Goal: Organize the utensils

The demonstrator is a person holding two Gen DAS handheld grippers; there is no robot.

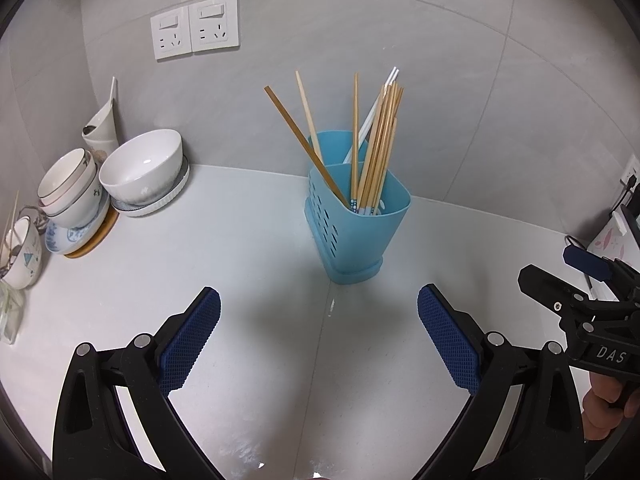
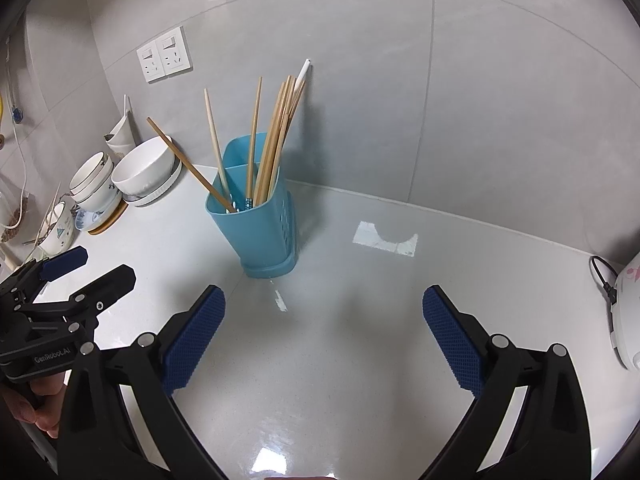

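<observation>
- While both tools hover low over the white counter [image 1: 248,240], the left gripper [image 1: 319,340] has its blue fingers [image 1: 192,340] spread wide apart, holding nothing.
- Beside it, the right gripper [image 2: 324,340] is likewise empty — fingers [image 2: 452,340] wide apart.
- Ahead of both, near the grey tiled wall [image 2: 480,100], a blue utensil holder [image 1: 356,224] stands upright on the counter.
- Wooden chopsticks [image 1: 380,144] stand bundled in it; one darker chopstick [image 1: 304,144] leans out to the left.
- Stacked bowls [image 1: 140,168] sit well apart at the left — under two wall sockets [image 1: 196,26].

Left tongs [image 1: 319,312] and right tongs [image 2: 324,312] both spread wide, empty
</observation>
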